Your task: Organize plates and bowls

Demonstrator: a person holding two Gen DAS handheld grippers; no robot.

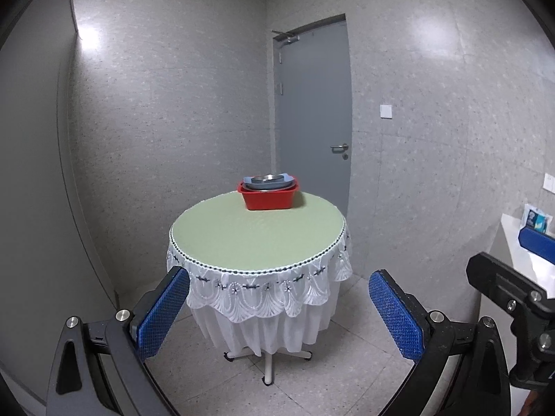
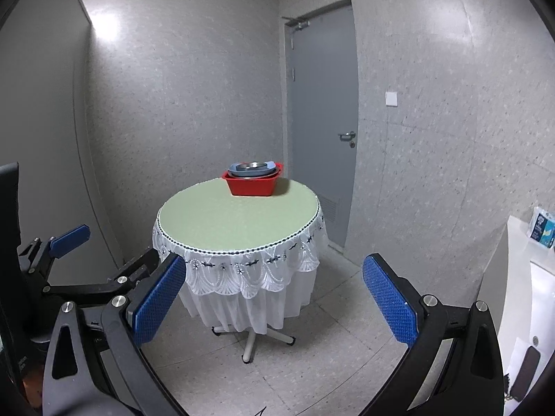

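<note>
A red basin (image 1: 269, 199) stands at the far side of a round table (image 1: 242, 239) with a green top and white lace skirt. Stacked in the basin are a blue plate (image 1: 284, 177) and a metal bowl (image 1: 266, 179). The same basin (image 2: 252, 183), plate (image 2: 275, 166) and bowl (image 2: 253, 165) show in the right wrist view on the table (image 2: 225, 220). My left gripper (image 1: 279, 312) is open and empty, well short of the table. My right gripper (image 2: 274, 300) is open and empty, beside the left one.
A grey door (image 1: 312, 111) is behind the table. A white counter (image 2: 520, 277) with a blue-and-white packet (image 2: 543, 227) stands at the right. Grey walls close in left and behind. Tiled floor (image 1: 312, 374) lies between me and the table.
</note>
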